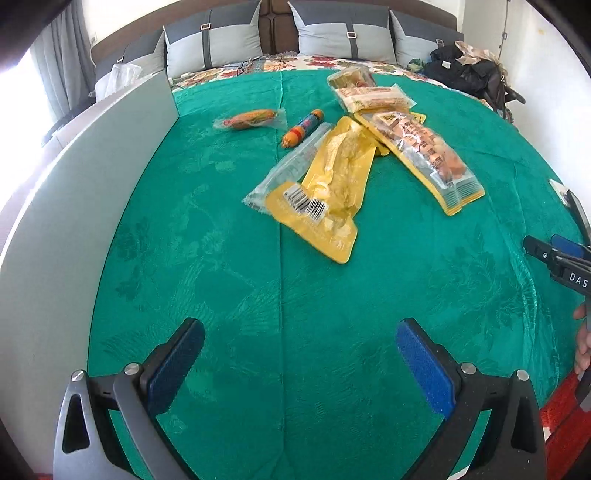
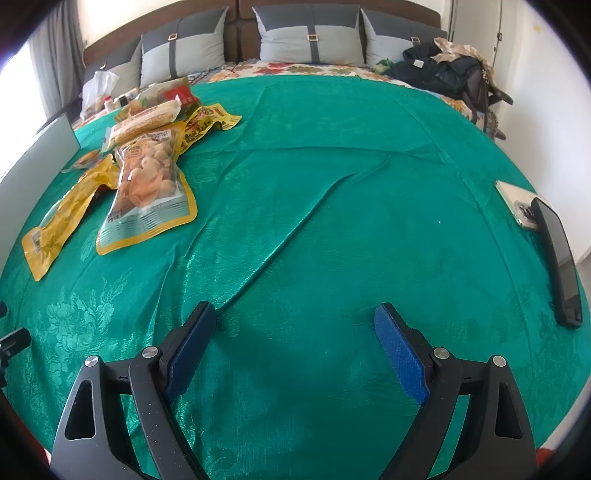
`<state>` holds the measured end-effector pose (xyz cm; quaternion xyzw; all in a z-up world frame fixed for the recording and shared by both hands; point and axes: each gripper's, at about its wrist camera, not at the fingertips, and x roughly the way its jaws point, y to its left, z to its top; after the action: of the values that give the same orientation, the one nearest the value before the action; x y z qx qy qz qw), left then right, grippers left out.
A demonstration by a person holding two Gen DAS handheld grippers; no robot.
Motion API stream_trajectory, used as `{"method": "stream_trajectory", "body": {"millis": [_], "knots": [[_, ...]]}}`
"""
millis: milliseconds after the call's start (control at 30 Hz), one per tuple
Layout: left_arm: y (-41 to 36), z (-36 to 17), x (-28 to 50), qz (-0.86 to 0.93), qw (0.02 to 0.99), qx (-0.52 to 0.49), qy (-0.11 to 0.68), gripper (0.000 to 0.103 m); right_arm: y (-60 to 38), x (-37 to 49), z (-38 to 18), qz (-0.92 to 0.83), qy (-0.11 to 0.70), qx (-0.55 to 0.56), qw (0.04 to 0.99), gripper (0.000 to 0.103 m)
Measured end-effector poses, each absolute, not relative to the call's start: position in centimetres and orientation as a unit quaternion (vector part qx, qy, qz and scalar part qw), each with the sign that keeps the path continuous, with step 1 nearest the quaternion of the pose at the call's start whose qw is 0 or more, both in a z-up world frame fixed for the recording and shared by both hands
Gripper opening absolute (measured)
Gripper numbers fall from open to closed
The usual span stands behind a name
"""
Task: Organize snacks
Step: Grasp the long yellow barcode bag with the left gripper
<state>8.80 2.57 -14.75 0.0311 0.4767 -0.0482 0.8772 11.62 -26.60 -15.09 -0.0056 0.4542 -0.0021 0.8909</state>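
Note:
Several snack packs lie on a green cloth (image 1: 221, 280). A yellow pouch with a barcode (image 1: 325, 192) lies nearest, partly over a clear wrapper (image 1: 284, 166). A long yellow-edged pack (image 1: 424, 155), a pale bar pack (image 1: 373, 98), a small sausage (image 1: 303, 127) and a wrapped orange snack (image 1: 251, 118) lie beyond. My left gripper (image 1: 299, 354) is open and empty, short of the pouch. My right gripper (image 2: 295, 332) is open and empty over bare cloth; the snacks sit to its far left, among them the yellow-edged pack (image 2: 147, 184) and the yellow pouch (image 2: 59, 225).
A grey box wall (image 1: 74, 206) stands at the left, also in the right wrist view (image 2: 33, 166). Two phones (image 2: 554, 251) lie at the cloth's right edge. Pillows (image 1: 332, 33) and a pile of dark clothes (image 1: 465, 70) sit at the back.

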Motion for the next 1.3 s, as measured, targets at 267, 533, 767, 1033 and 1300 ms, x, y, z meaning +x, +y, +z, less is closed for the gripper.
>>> {"method": "stream_trajectory", "body": {"millis": [267, 533, 767, 1033, 1300], "knots": [[-0.1, -11.3, 16.2, -0.063, 0.891, 0.073, 0.444, 0.102, -26.6, 11.7, -15.1, -0.003, 0.454, -0.004, 0.891, 0.092], [-1.3, -15.4, 19.7, -0.047, 0.857, 0.081, 0.506, 0.101, -26.6, 11.7, -15.1, -0.003, 0.454, -0.005, 0.891, 0.092], [-2.5, -15.2, 17.2, -0.081, 0.857, 0.146, 0.488, 0.051, -26.6, 11.7, -15.0, -0.005, 0.454, -0.003, 0.891, 0.092], [-0.5, -14.2, 13.4, -0.105, 0.850, 0.086, 0.510, 0.041, -26.6, 11.7, -15.0, -0.005, 0.454, -0.003, 0.891, 0.092], [0.9, -14.3, 9.1, -0.130, 0.839, 0.058, 0.526, 0.042, -26.5, 11.7, -15.0, -0.008, 0.454, -0.002, 0.891, 0.092]]}}
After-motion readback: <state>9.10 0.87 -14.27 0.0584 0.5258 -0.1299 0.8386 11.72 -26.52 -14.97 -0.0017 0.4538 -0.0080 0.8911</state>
